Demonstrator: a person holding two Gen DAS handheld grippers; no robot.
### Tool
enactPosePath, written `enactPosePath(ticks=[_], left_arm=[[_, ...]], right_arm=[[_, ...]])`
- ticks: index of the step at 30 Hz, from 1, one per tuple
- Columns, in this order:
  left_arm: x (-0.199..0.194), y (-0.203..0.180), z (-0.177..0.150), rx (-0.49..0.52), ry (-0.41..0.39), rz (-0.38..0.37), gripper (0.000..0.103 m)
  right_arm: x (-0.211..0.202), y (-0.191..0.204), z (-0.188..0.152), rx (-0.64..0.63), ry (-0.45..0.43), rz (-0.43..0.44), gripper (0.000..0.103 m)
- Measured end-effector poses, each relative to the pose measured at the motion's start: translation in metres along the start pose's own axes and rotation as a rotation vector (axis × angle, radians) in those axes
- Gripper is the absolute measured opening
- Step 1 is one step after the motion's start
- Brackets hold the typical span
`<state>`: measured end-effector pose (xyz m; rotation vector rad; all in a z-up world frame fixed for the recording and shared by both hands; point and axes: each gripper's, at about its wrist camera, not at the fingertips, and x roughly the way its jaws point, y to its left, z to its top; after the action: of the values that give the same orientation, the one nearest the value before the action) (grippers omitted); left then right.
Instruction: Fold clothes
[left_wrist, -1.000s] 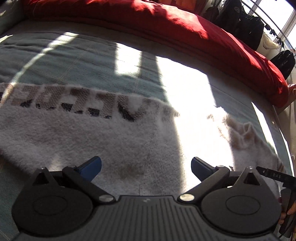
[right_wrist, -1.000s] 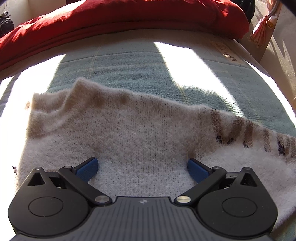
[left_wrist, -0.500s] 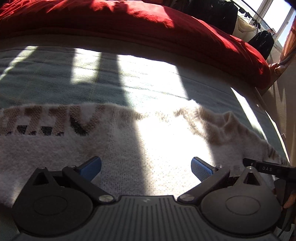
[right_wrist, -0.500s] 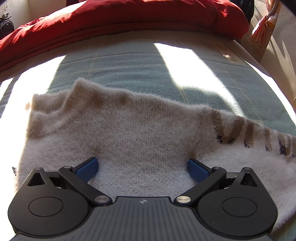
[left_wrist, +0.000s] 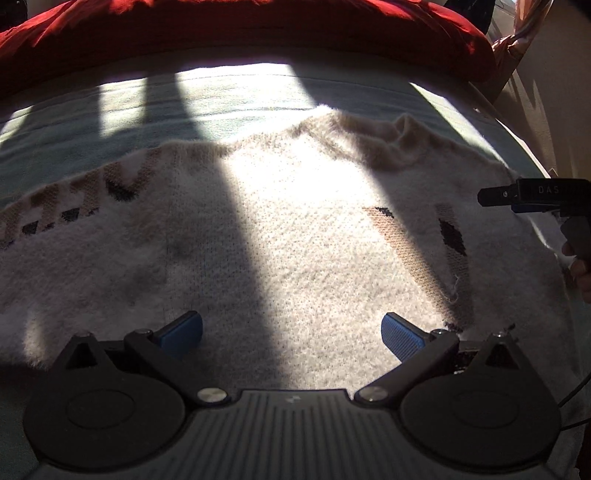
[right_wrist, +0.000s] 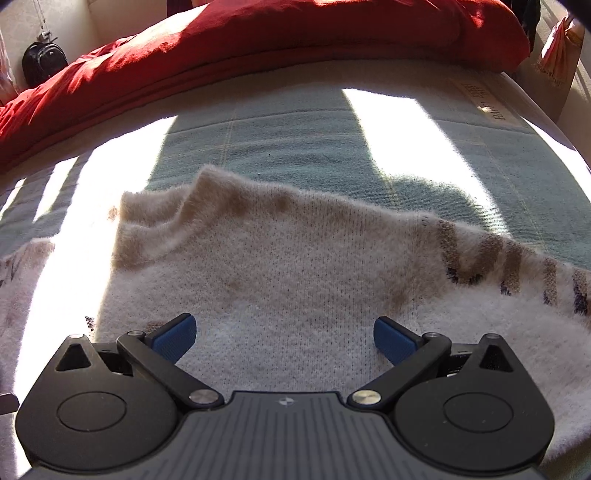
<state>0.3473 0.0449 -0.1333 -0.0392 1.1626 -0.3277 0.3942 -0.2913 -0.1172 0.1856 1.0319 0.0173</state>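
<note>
A fluffy cream knit sweater with tan and dark lettering lies spread flat on a pale green bedspread. Its collar sits at the far right in the left wrist view. My left gripper is open and empty, hovering over the sweater's body. In the right wrist view the sweater fills the middle, collar at the left, patterned sleeve at the right. My right gripper is open and empty above the chest. Part of the right gripper device shows at the left view's right edge.
A red duvet is bunched along the far side of the bed. Bare bedspread lies between it and the sweater. A dark bag hangs on the wall at far left. Strong sun patches and shadows cross the bed.
My left gripper has swung right along the sweater, from the lettered left sleeve to the body, bringing the collar into view. My right gripper has hardly moved.
</note>
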Motion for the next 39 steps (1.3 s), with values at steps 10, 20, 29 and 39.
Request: enactPosePath(ticks=[10, 20, 29, 39], left_arm=[[-0.016, -0.033, -0.007, 0.067, -0.035, -0.028, 0.102], [0.008, -0.052, -0.023, 0.147, 0.026, 0.042, 0.102], [0.011, -0.045, -0.014, 0.053, 0.044, 0.033, 0.102], [0.012, -0.051, -0.013, 0.028, 0.051, 0.074, 0.102]], right_arm=[[-0.043, 0.021, -0.046, -0.098, -0.035, 0.108, 0.103], [-0.048, 0.007, -0.107, -0.129, 0.045, 0.080, 0.103], [-0.066, 0.003, -0.116, -0.144, -0.002, 0.021, 0.103], [-0.064, -0.017, -0.112, -0.053, -0.020, 0.065, 0.103]])
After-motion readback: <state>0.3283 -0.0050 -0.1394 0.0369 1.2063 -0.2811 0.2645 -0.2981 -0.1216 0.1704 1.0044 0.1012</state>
